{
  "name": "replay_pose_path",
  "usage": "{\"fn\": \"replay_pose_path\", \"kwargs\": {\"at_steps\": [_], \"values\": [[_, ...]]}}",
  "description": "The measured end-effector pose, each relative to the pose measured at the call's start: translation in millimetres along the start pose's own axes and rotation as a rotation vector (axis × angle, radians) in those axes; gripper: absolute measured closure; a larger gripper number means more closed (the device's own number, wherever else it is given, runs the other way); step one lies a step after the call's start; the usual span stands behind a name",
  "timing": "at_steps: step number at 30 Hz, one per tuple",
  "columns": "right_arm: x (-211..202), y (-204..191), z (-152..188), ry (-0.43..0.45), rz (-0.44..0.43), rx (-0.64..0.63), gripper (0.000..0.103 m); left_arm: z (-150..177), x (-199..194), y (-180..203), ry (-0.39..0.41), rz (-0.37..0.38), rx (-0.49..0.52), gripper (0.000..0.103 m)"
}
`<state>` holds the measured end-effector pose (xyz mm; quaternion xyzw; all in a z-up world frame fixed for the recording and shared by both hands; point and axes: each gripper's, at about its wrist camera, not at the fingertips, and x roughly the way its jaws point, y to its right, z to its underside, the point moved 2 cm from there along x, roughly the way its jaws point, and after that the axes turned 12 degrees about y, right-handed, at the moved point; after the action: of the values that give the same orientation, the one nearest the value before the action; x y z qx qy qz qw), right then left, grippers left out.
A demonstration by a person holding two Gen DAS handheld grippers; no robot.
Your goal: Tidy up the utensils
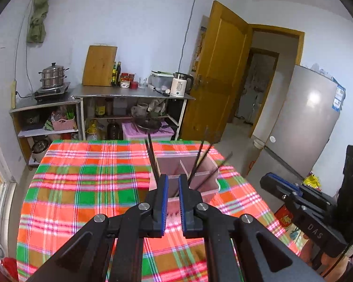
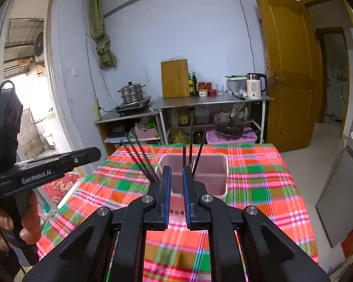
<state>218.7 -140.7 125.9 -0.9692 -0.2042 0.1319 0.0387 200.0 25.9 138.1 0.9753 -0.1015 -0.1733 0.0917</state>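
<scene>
A pink divided utensil holder stands on the plaid tablecloth. Several dark chopsticks lean out of its compartments, some to the left, some upright. One pale chopstick leans at the holder's left rim. My left gripper hovers just in front of the holder, jaws a little apart and empty. My right gripper hovers in front of the holder too, jaws a little apart and empty. The right gripper's body shows in the left wrist view; the left gripper's body shows in the right wrist view.
Behind the table stand a steel counter with a cutting board, bottles, a kettle, and a steamer pot. A fridge and a yellow door are at the right.
</scene>
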Motion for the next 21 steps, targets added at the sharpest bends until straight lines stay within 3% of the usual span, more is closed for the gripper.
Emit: {"fn": "replay_pose_path", "kwargs": {"at_steps": [13, 21], "values": [[-52, -11, 61, -0.04, 0.026, -0.003, 0.092, 92, -41, 20, -0.023, -0.061, 0.043, 0.095], [-72, -17, 95, -0.073, 0.026, -0.018, 0.088, 121, -65, 21, -0.001, -0.097, 0.056, 0.095]]}}
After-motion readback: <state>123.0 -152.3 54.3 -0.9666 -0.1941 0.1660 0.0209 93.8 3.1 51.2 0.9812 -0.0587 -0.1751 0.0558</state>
